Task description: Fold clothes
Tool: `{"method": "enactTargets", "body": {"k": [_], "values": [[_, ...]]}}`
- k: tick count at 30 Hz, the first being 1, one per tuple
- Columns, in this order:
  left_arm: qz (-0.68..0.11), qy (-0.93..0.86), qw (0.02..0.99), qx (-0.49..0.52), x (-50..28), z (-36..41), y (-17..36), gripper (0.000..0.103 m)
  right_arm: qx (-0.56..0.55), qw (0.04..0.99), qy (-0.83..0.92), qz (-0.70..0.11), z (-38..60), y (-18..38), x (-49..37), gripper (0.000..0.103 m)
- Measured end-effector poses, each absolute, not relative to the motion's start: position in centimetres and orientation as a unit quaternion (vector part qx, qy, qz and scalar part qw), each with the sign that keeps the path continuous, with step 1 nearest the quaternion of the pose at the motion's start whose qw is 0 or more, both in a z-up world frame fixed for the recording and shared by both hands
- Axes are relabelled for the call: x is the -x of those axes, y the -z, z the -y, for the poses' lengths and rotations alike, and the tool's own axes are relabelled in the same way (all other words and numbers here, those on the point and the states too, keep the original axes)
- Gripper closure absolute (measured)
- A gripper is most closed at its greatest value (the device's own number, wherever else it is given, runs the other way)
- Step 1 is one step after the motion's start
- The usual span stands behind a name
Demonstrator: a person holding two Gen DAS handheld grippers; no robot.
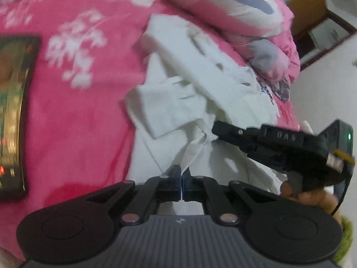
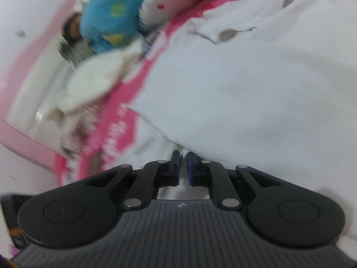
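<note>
While the white garment (image 1: 178, 84) lies crumpled on the pink, white-flowered bedspread (image 1: 73, 102), the left tongs (image 1: 181, 174) are pinched together on a thin twisted ridge of its soft cloth, the blue-edged pads meeting with the fabric between them. The garment is limp and creased, with a long flat band running across it and a squarish folded flap beside that. The right tongs (image 1: 215, 130), black and boxy, reach in from the right of the left wrist view, their tips on the same bunched fold, held by a hand (image 1: 310, 194). In the right wrist view these tongs (image 2: 183, 156) stand at a narrow gap, with white cloth (image 2: 256, 93) between the pads; the picture is too blurred to tell whether they press on it. A puffy pink and white quilt (image 1: 234, 6) with grey patches is heaped at the far side of the bed. A dark, flat, rectangular screen (image 1: 13, 111) lies on the bedspread at the left.
</note>
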State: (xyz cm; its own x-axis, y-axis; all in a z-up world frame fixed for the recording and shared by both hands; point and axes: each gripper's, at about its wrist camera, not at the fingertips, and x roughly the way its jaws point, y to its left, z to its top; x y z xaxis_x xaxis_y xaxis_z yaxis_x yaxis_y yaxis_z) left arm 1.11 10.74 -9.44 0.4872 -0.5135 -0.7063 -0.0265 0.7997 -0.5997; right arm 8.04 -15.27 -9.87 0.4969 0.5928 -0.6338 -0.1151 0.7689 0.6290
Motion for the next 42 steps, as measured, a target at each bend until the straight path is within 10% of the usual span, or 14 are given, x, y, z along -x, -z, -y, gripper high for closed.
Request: {"method": "enactTargets", "body": {"k": [18,26,42], "values": [[-0.398,0.108,0.874,0.259,1.9,-13.7,7.1,0.084,0.016,0.876,-0.324,-0.357,6.9,6.4,-5.2,0.094],[-0.379,0.118,0.891,0.221,2.4,-13.3,6.1,0.061,-0.066,0.883,-0.309,-0.348,8.6,7.1,-4.7,0.092],[-0.405,0.132,0.901,0.086,9.1,-7.3,3.3,0.019,-0.131,0.945,-0.109,-0.278,22.9,4.0,13.0,0.005]]}}
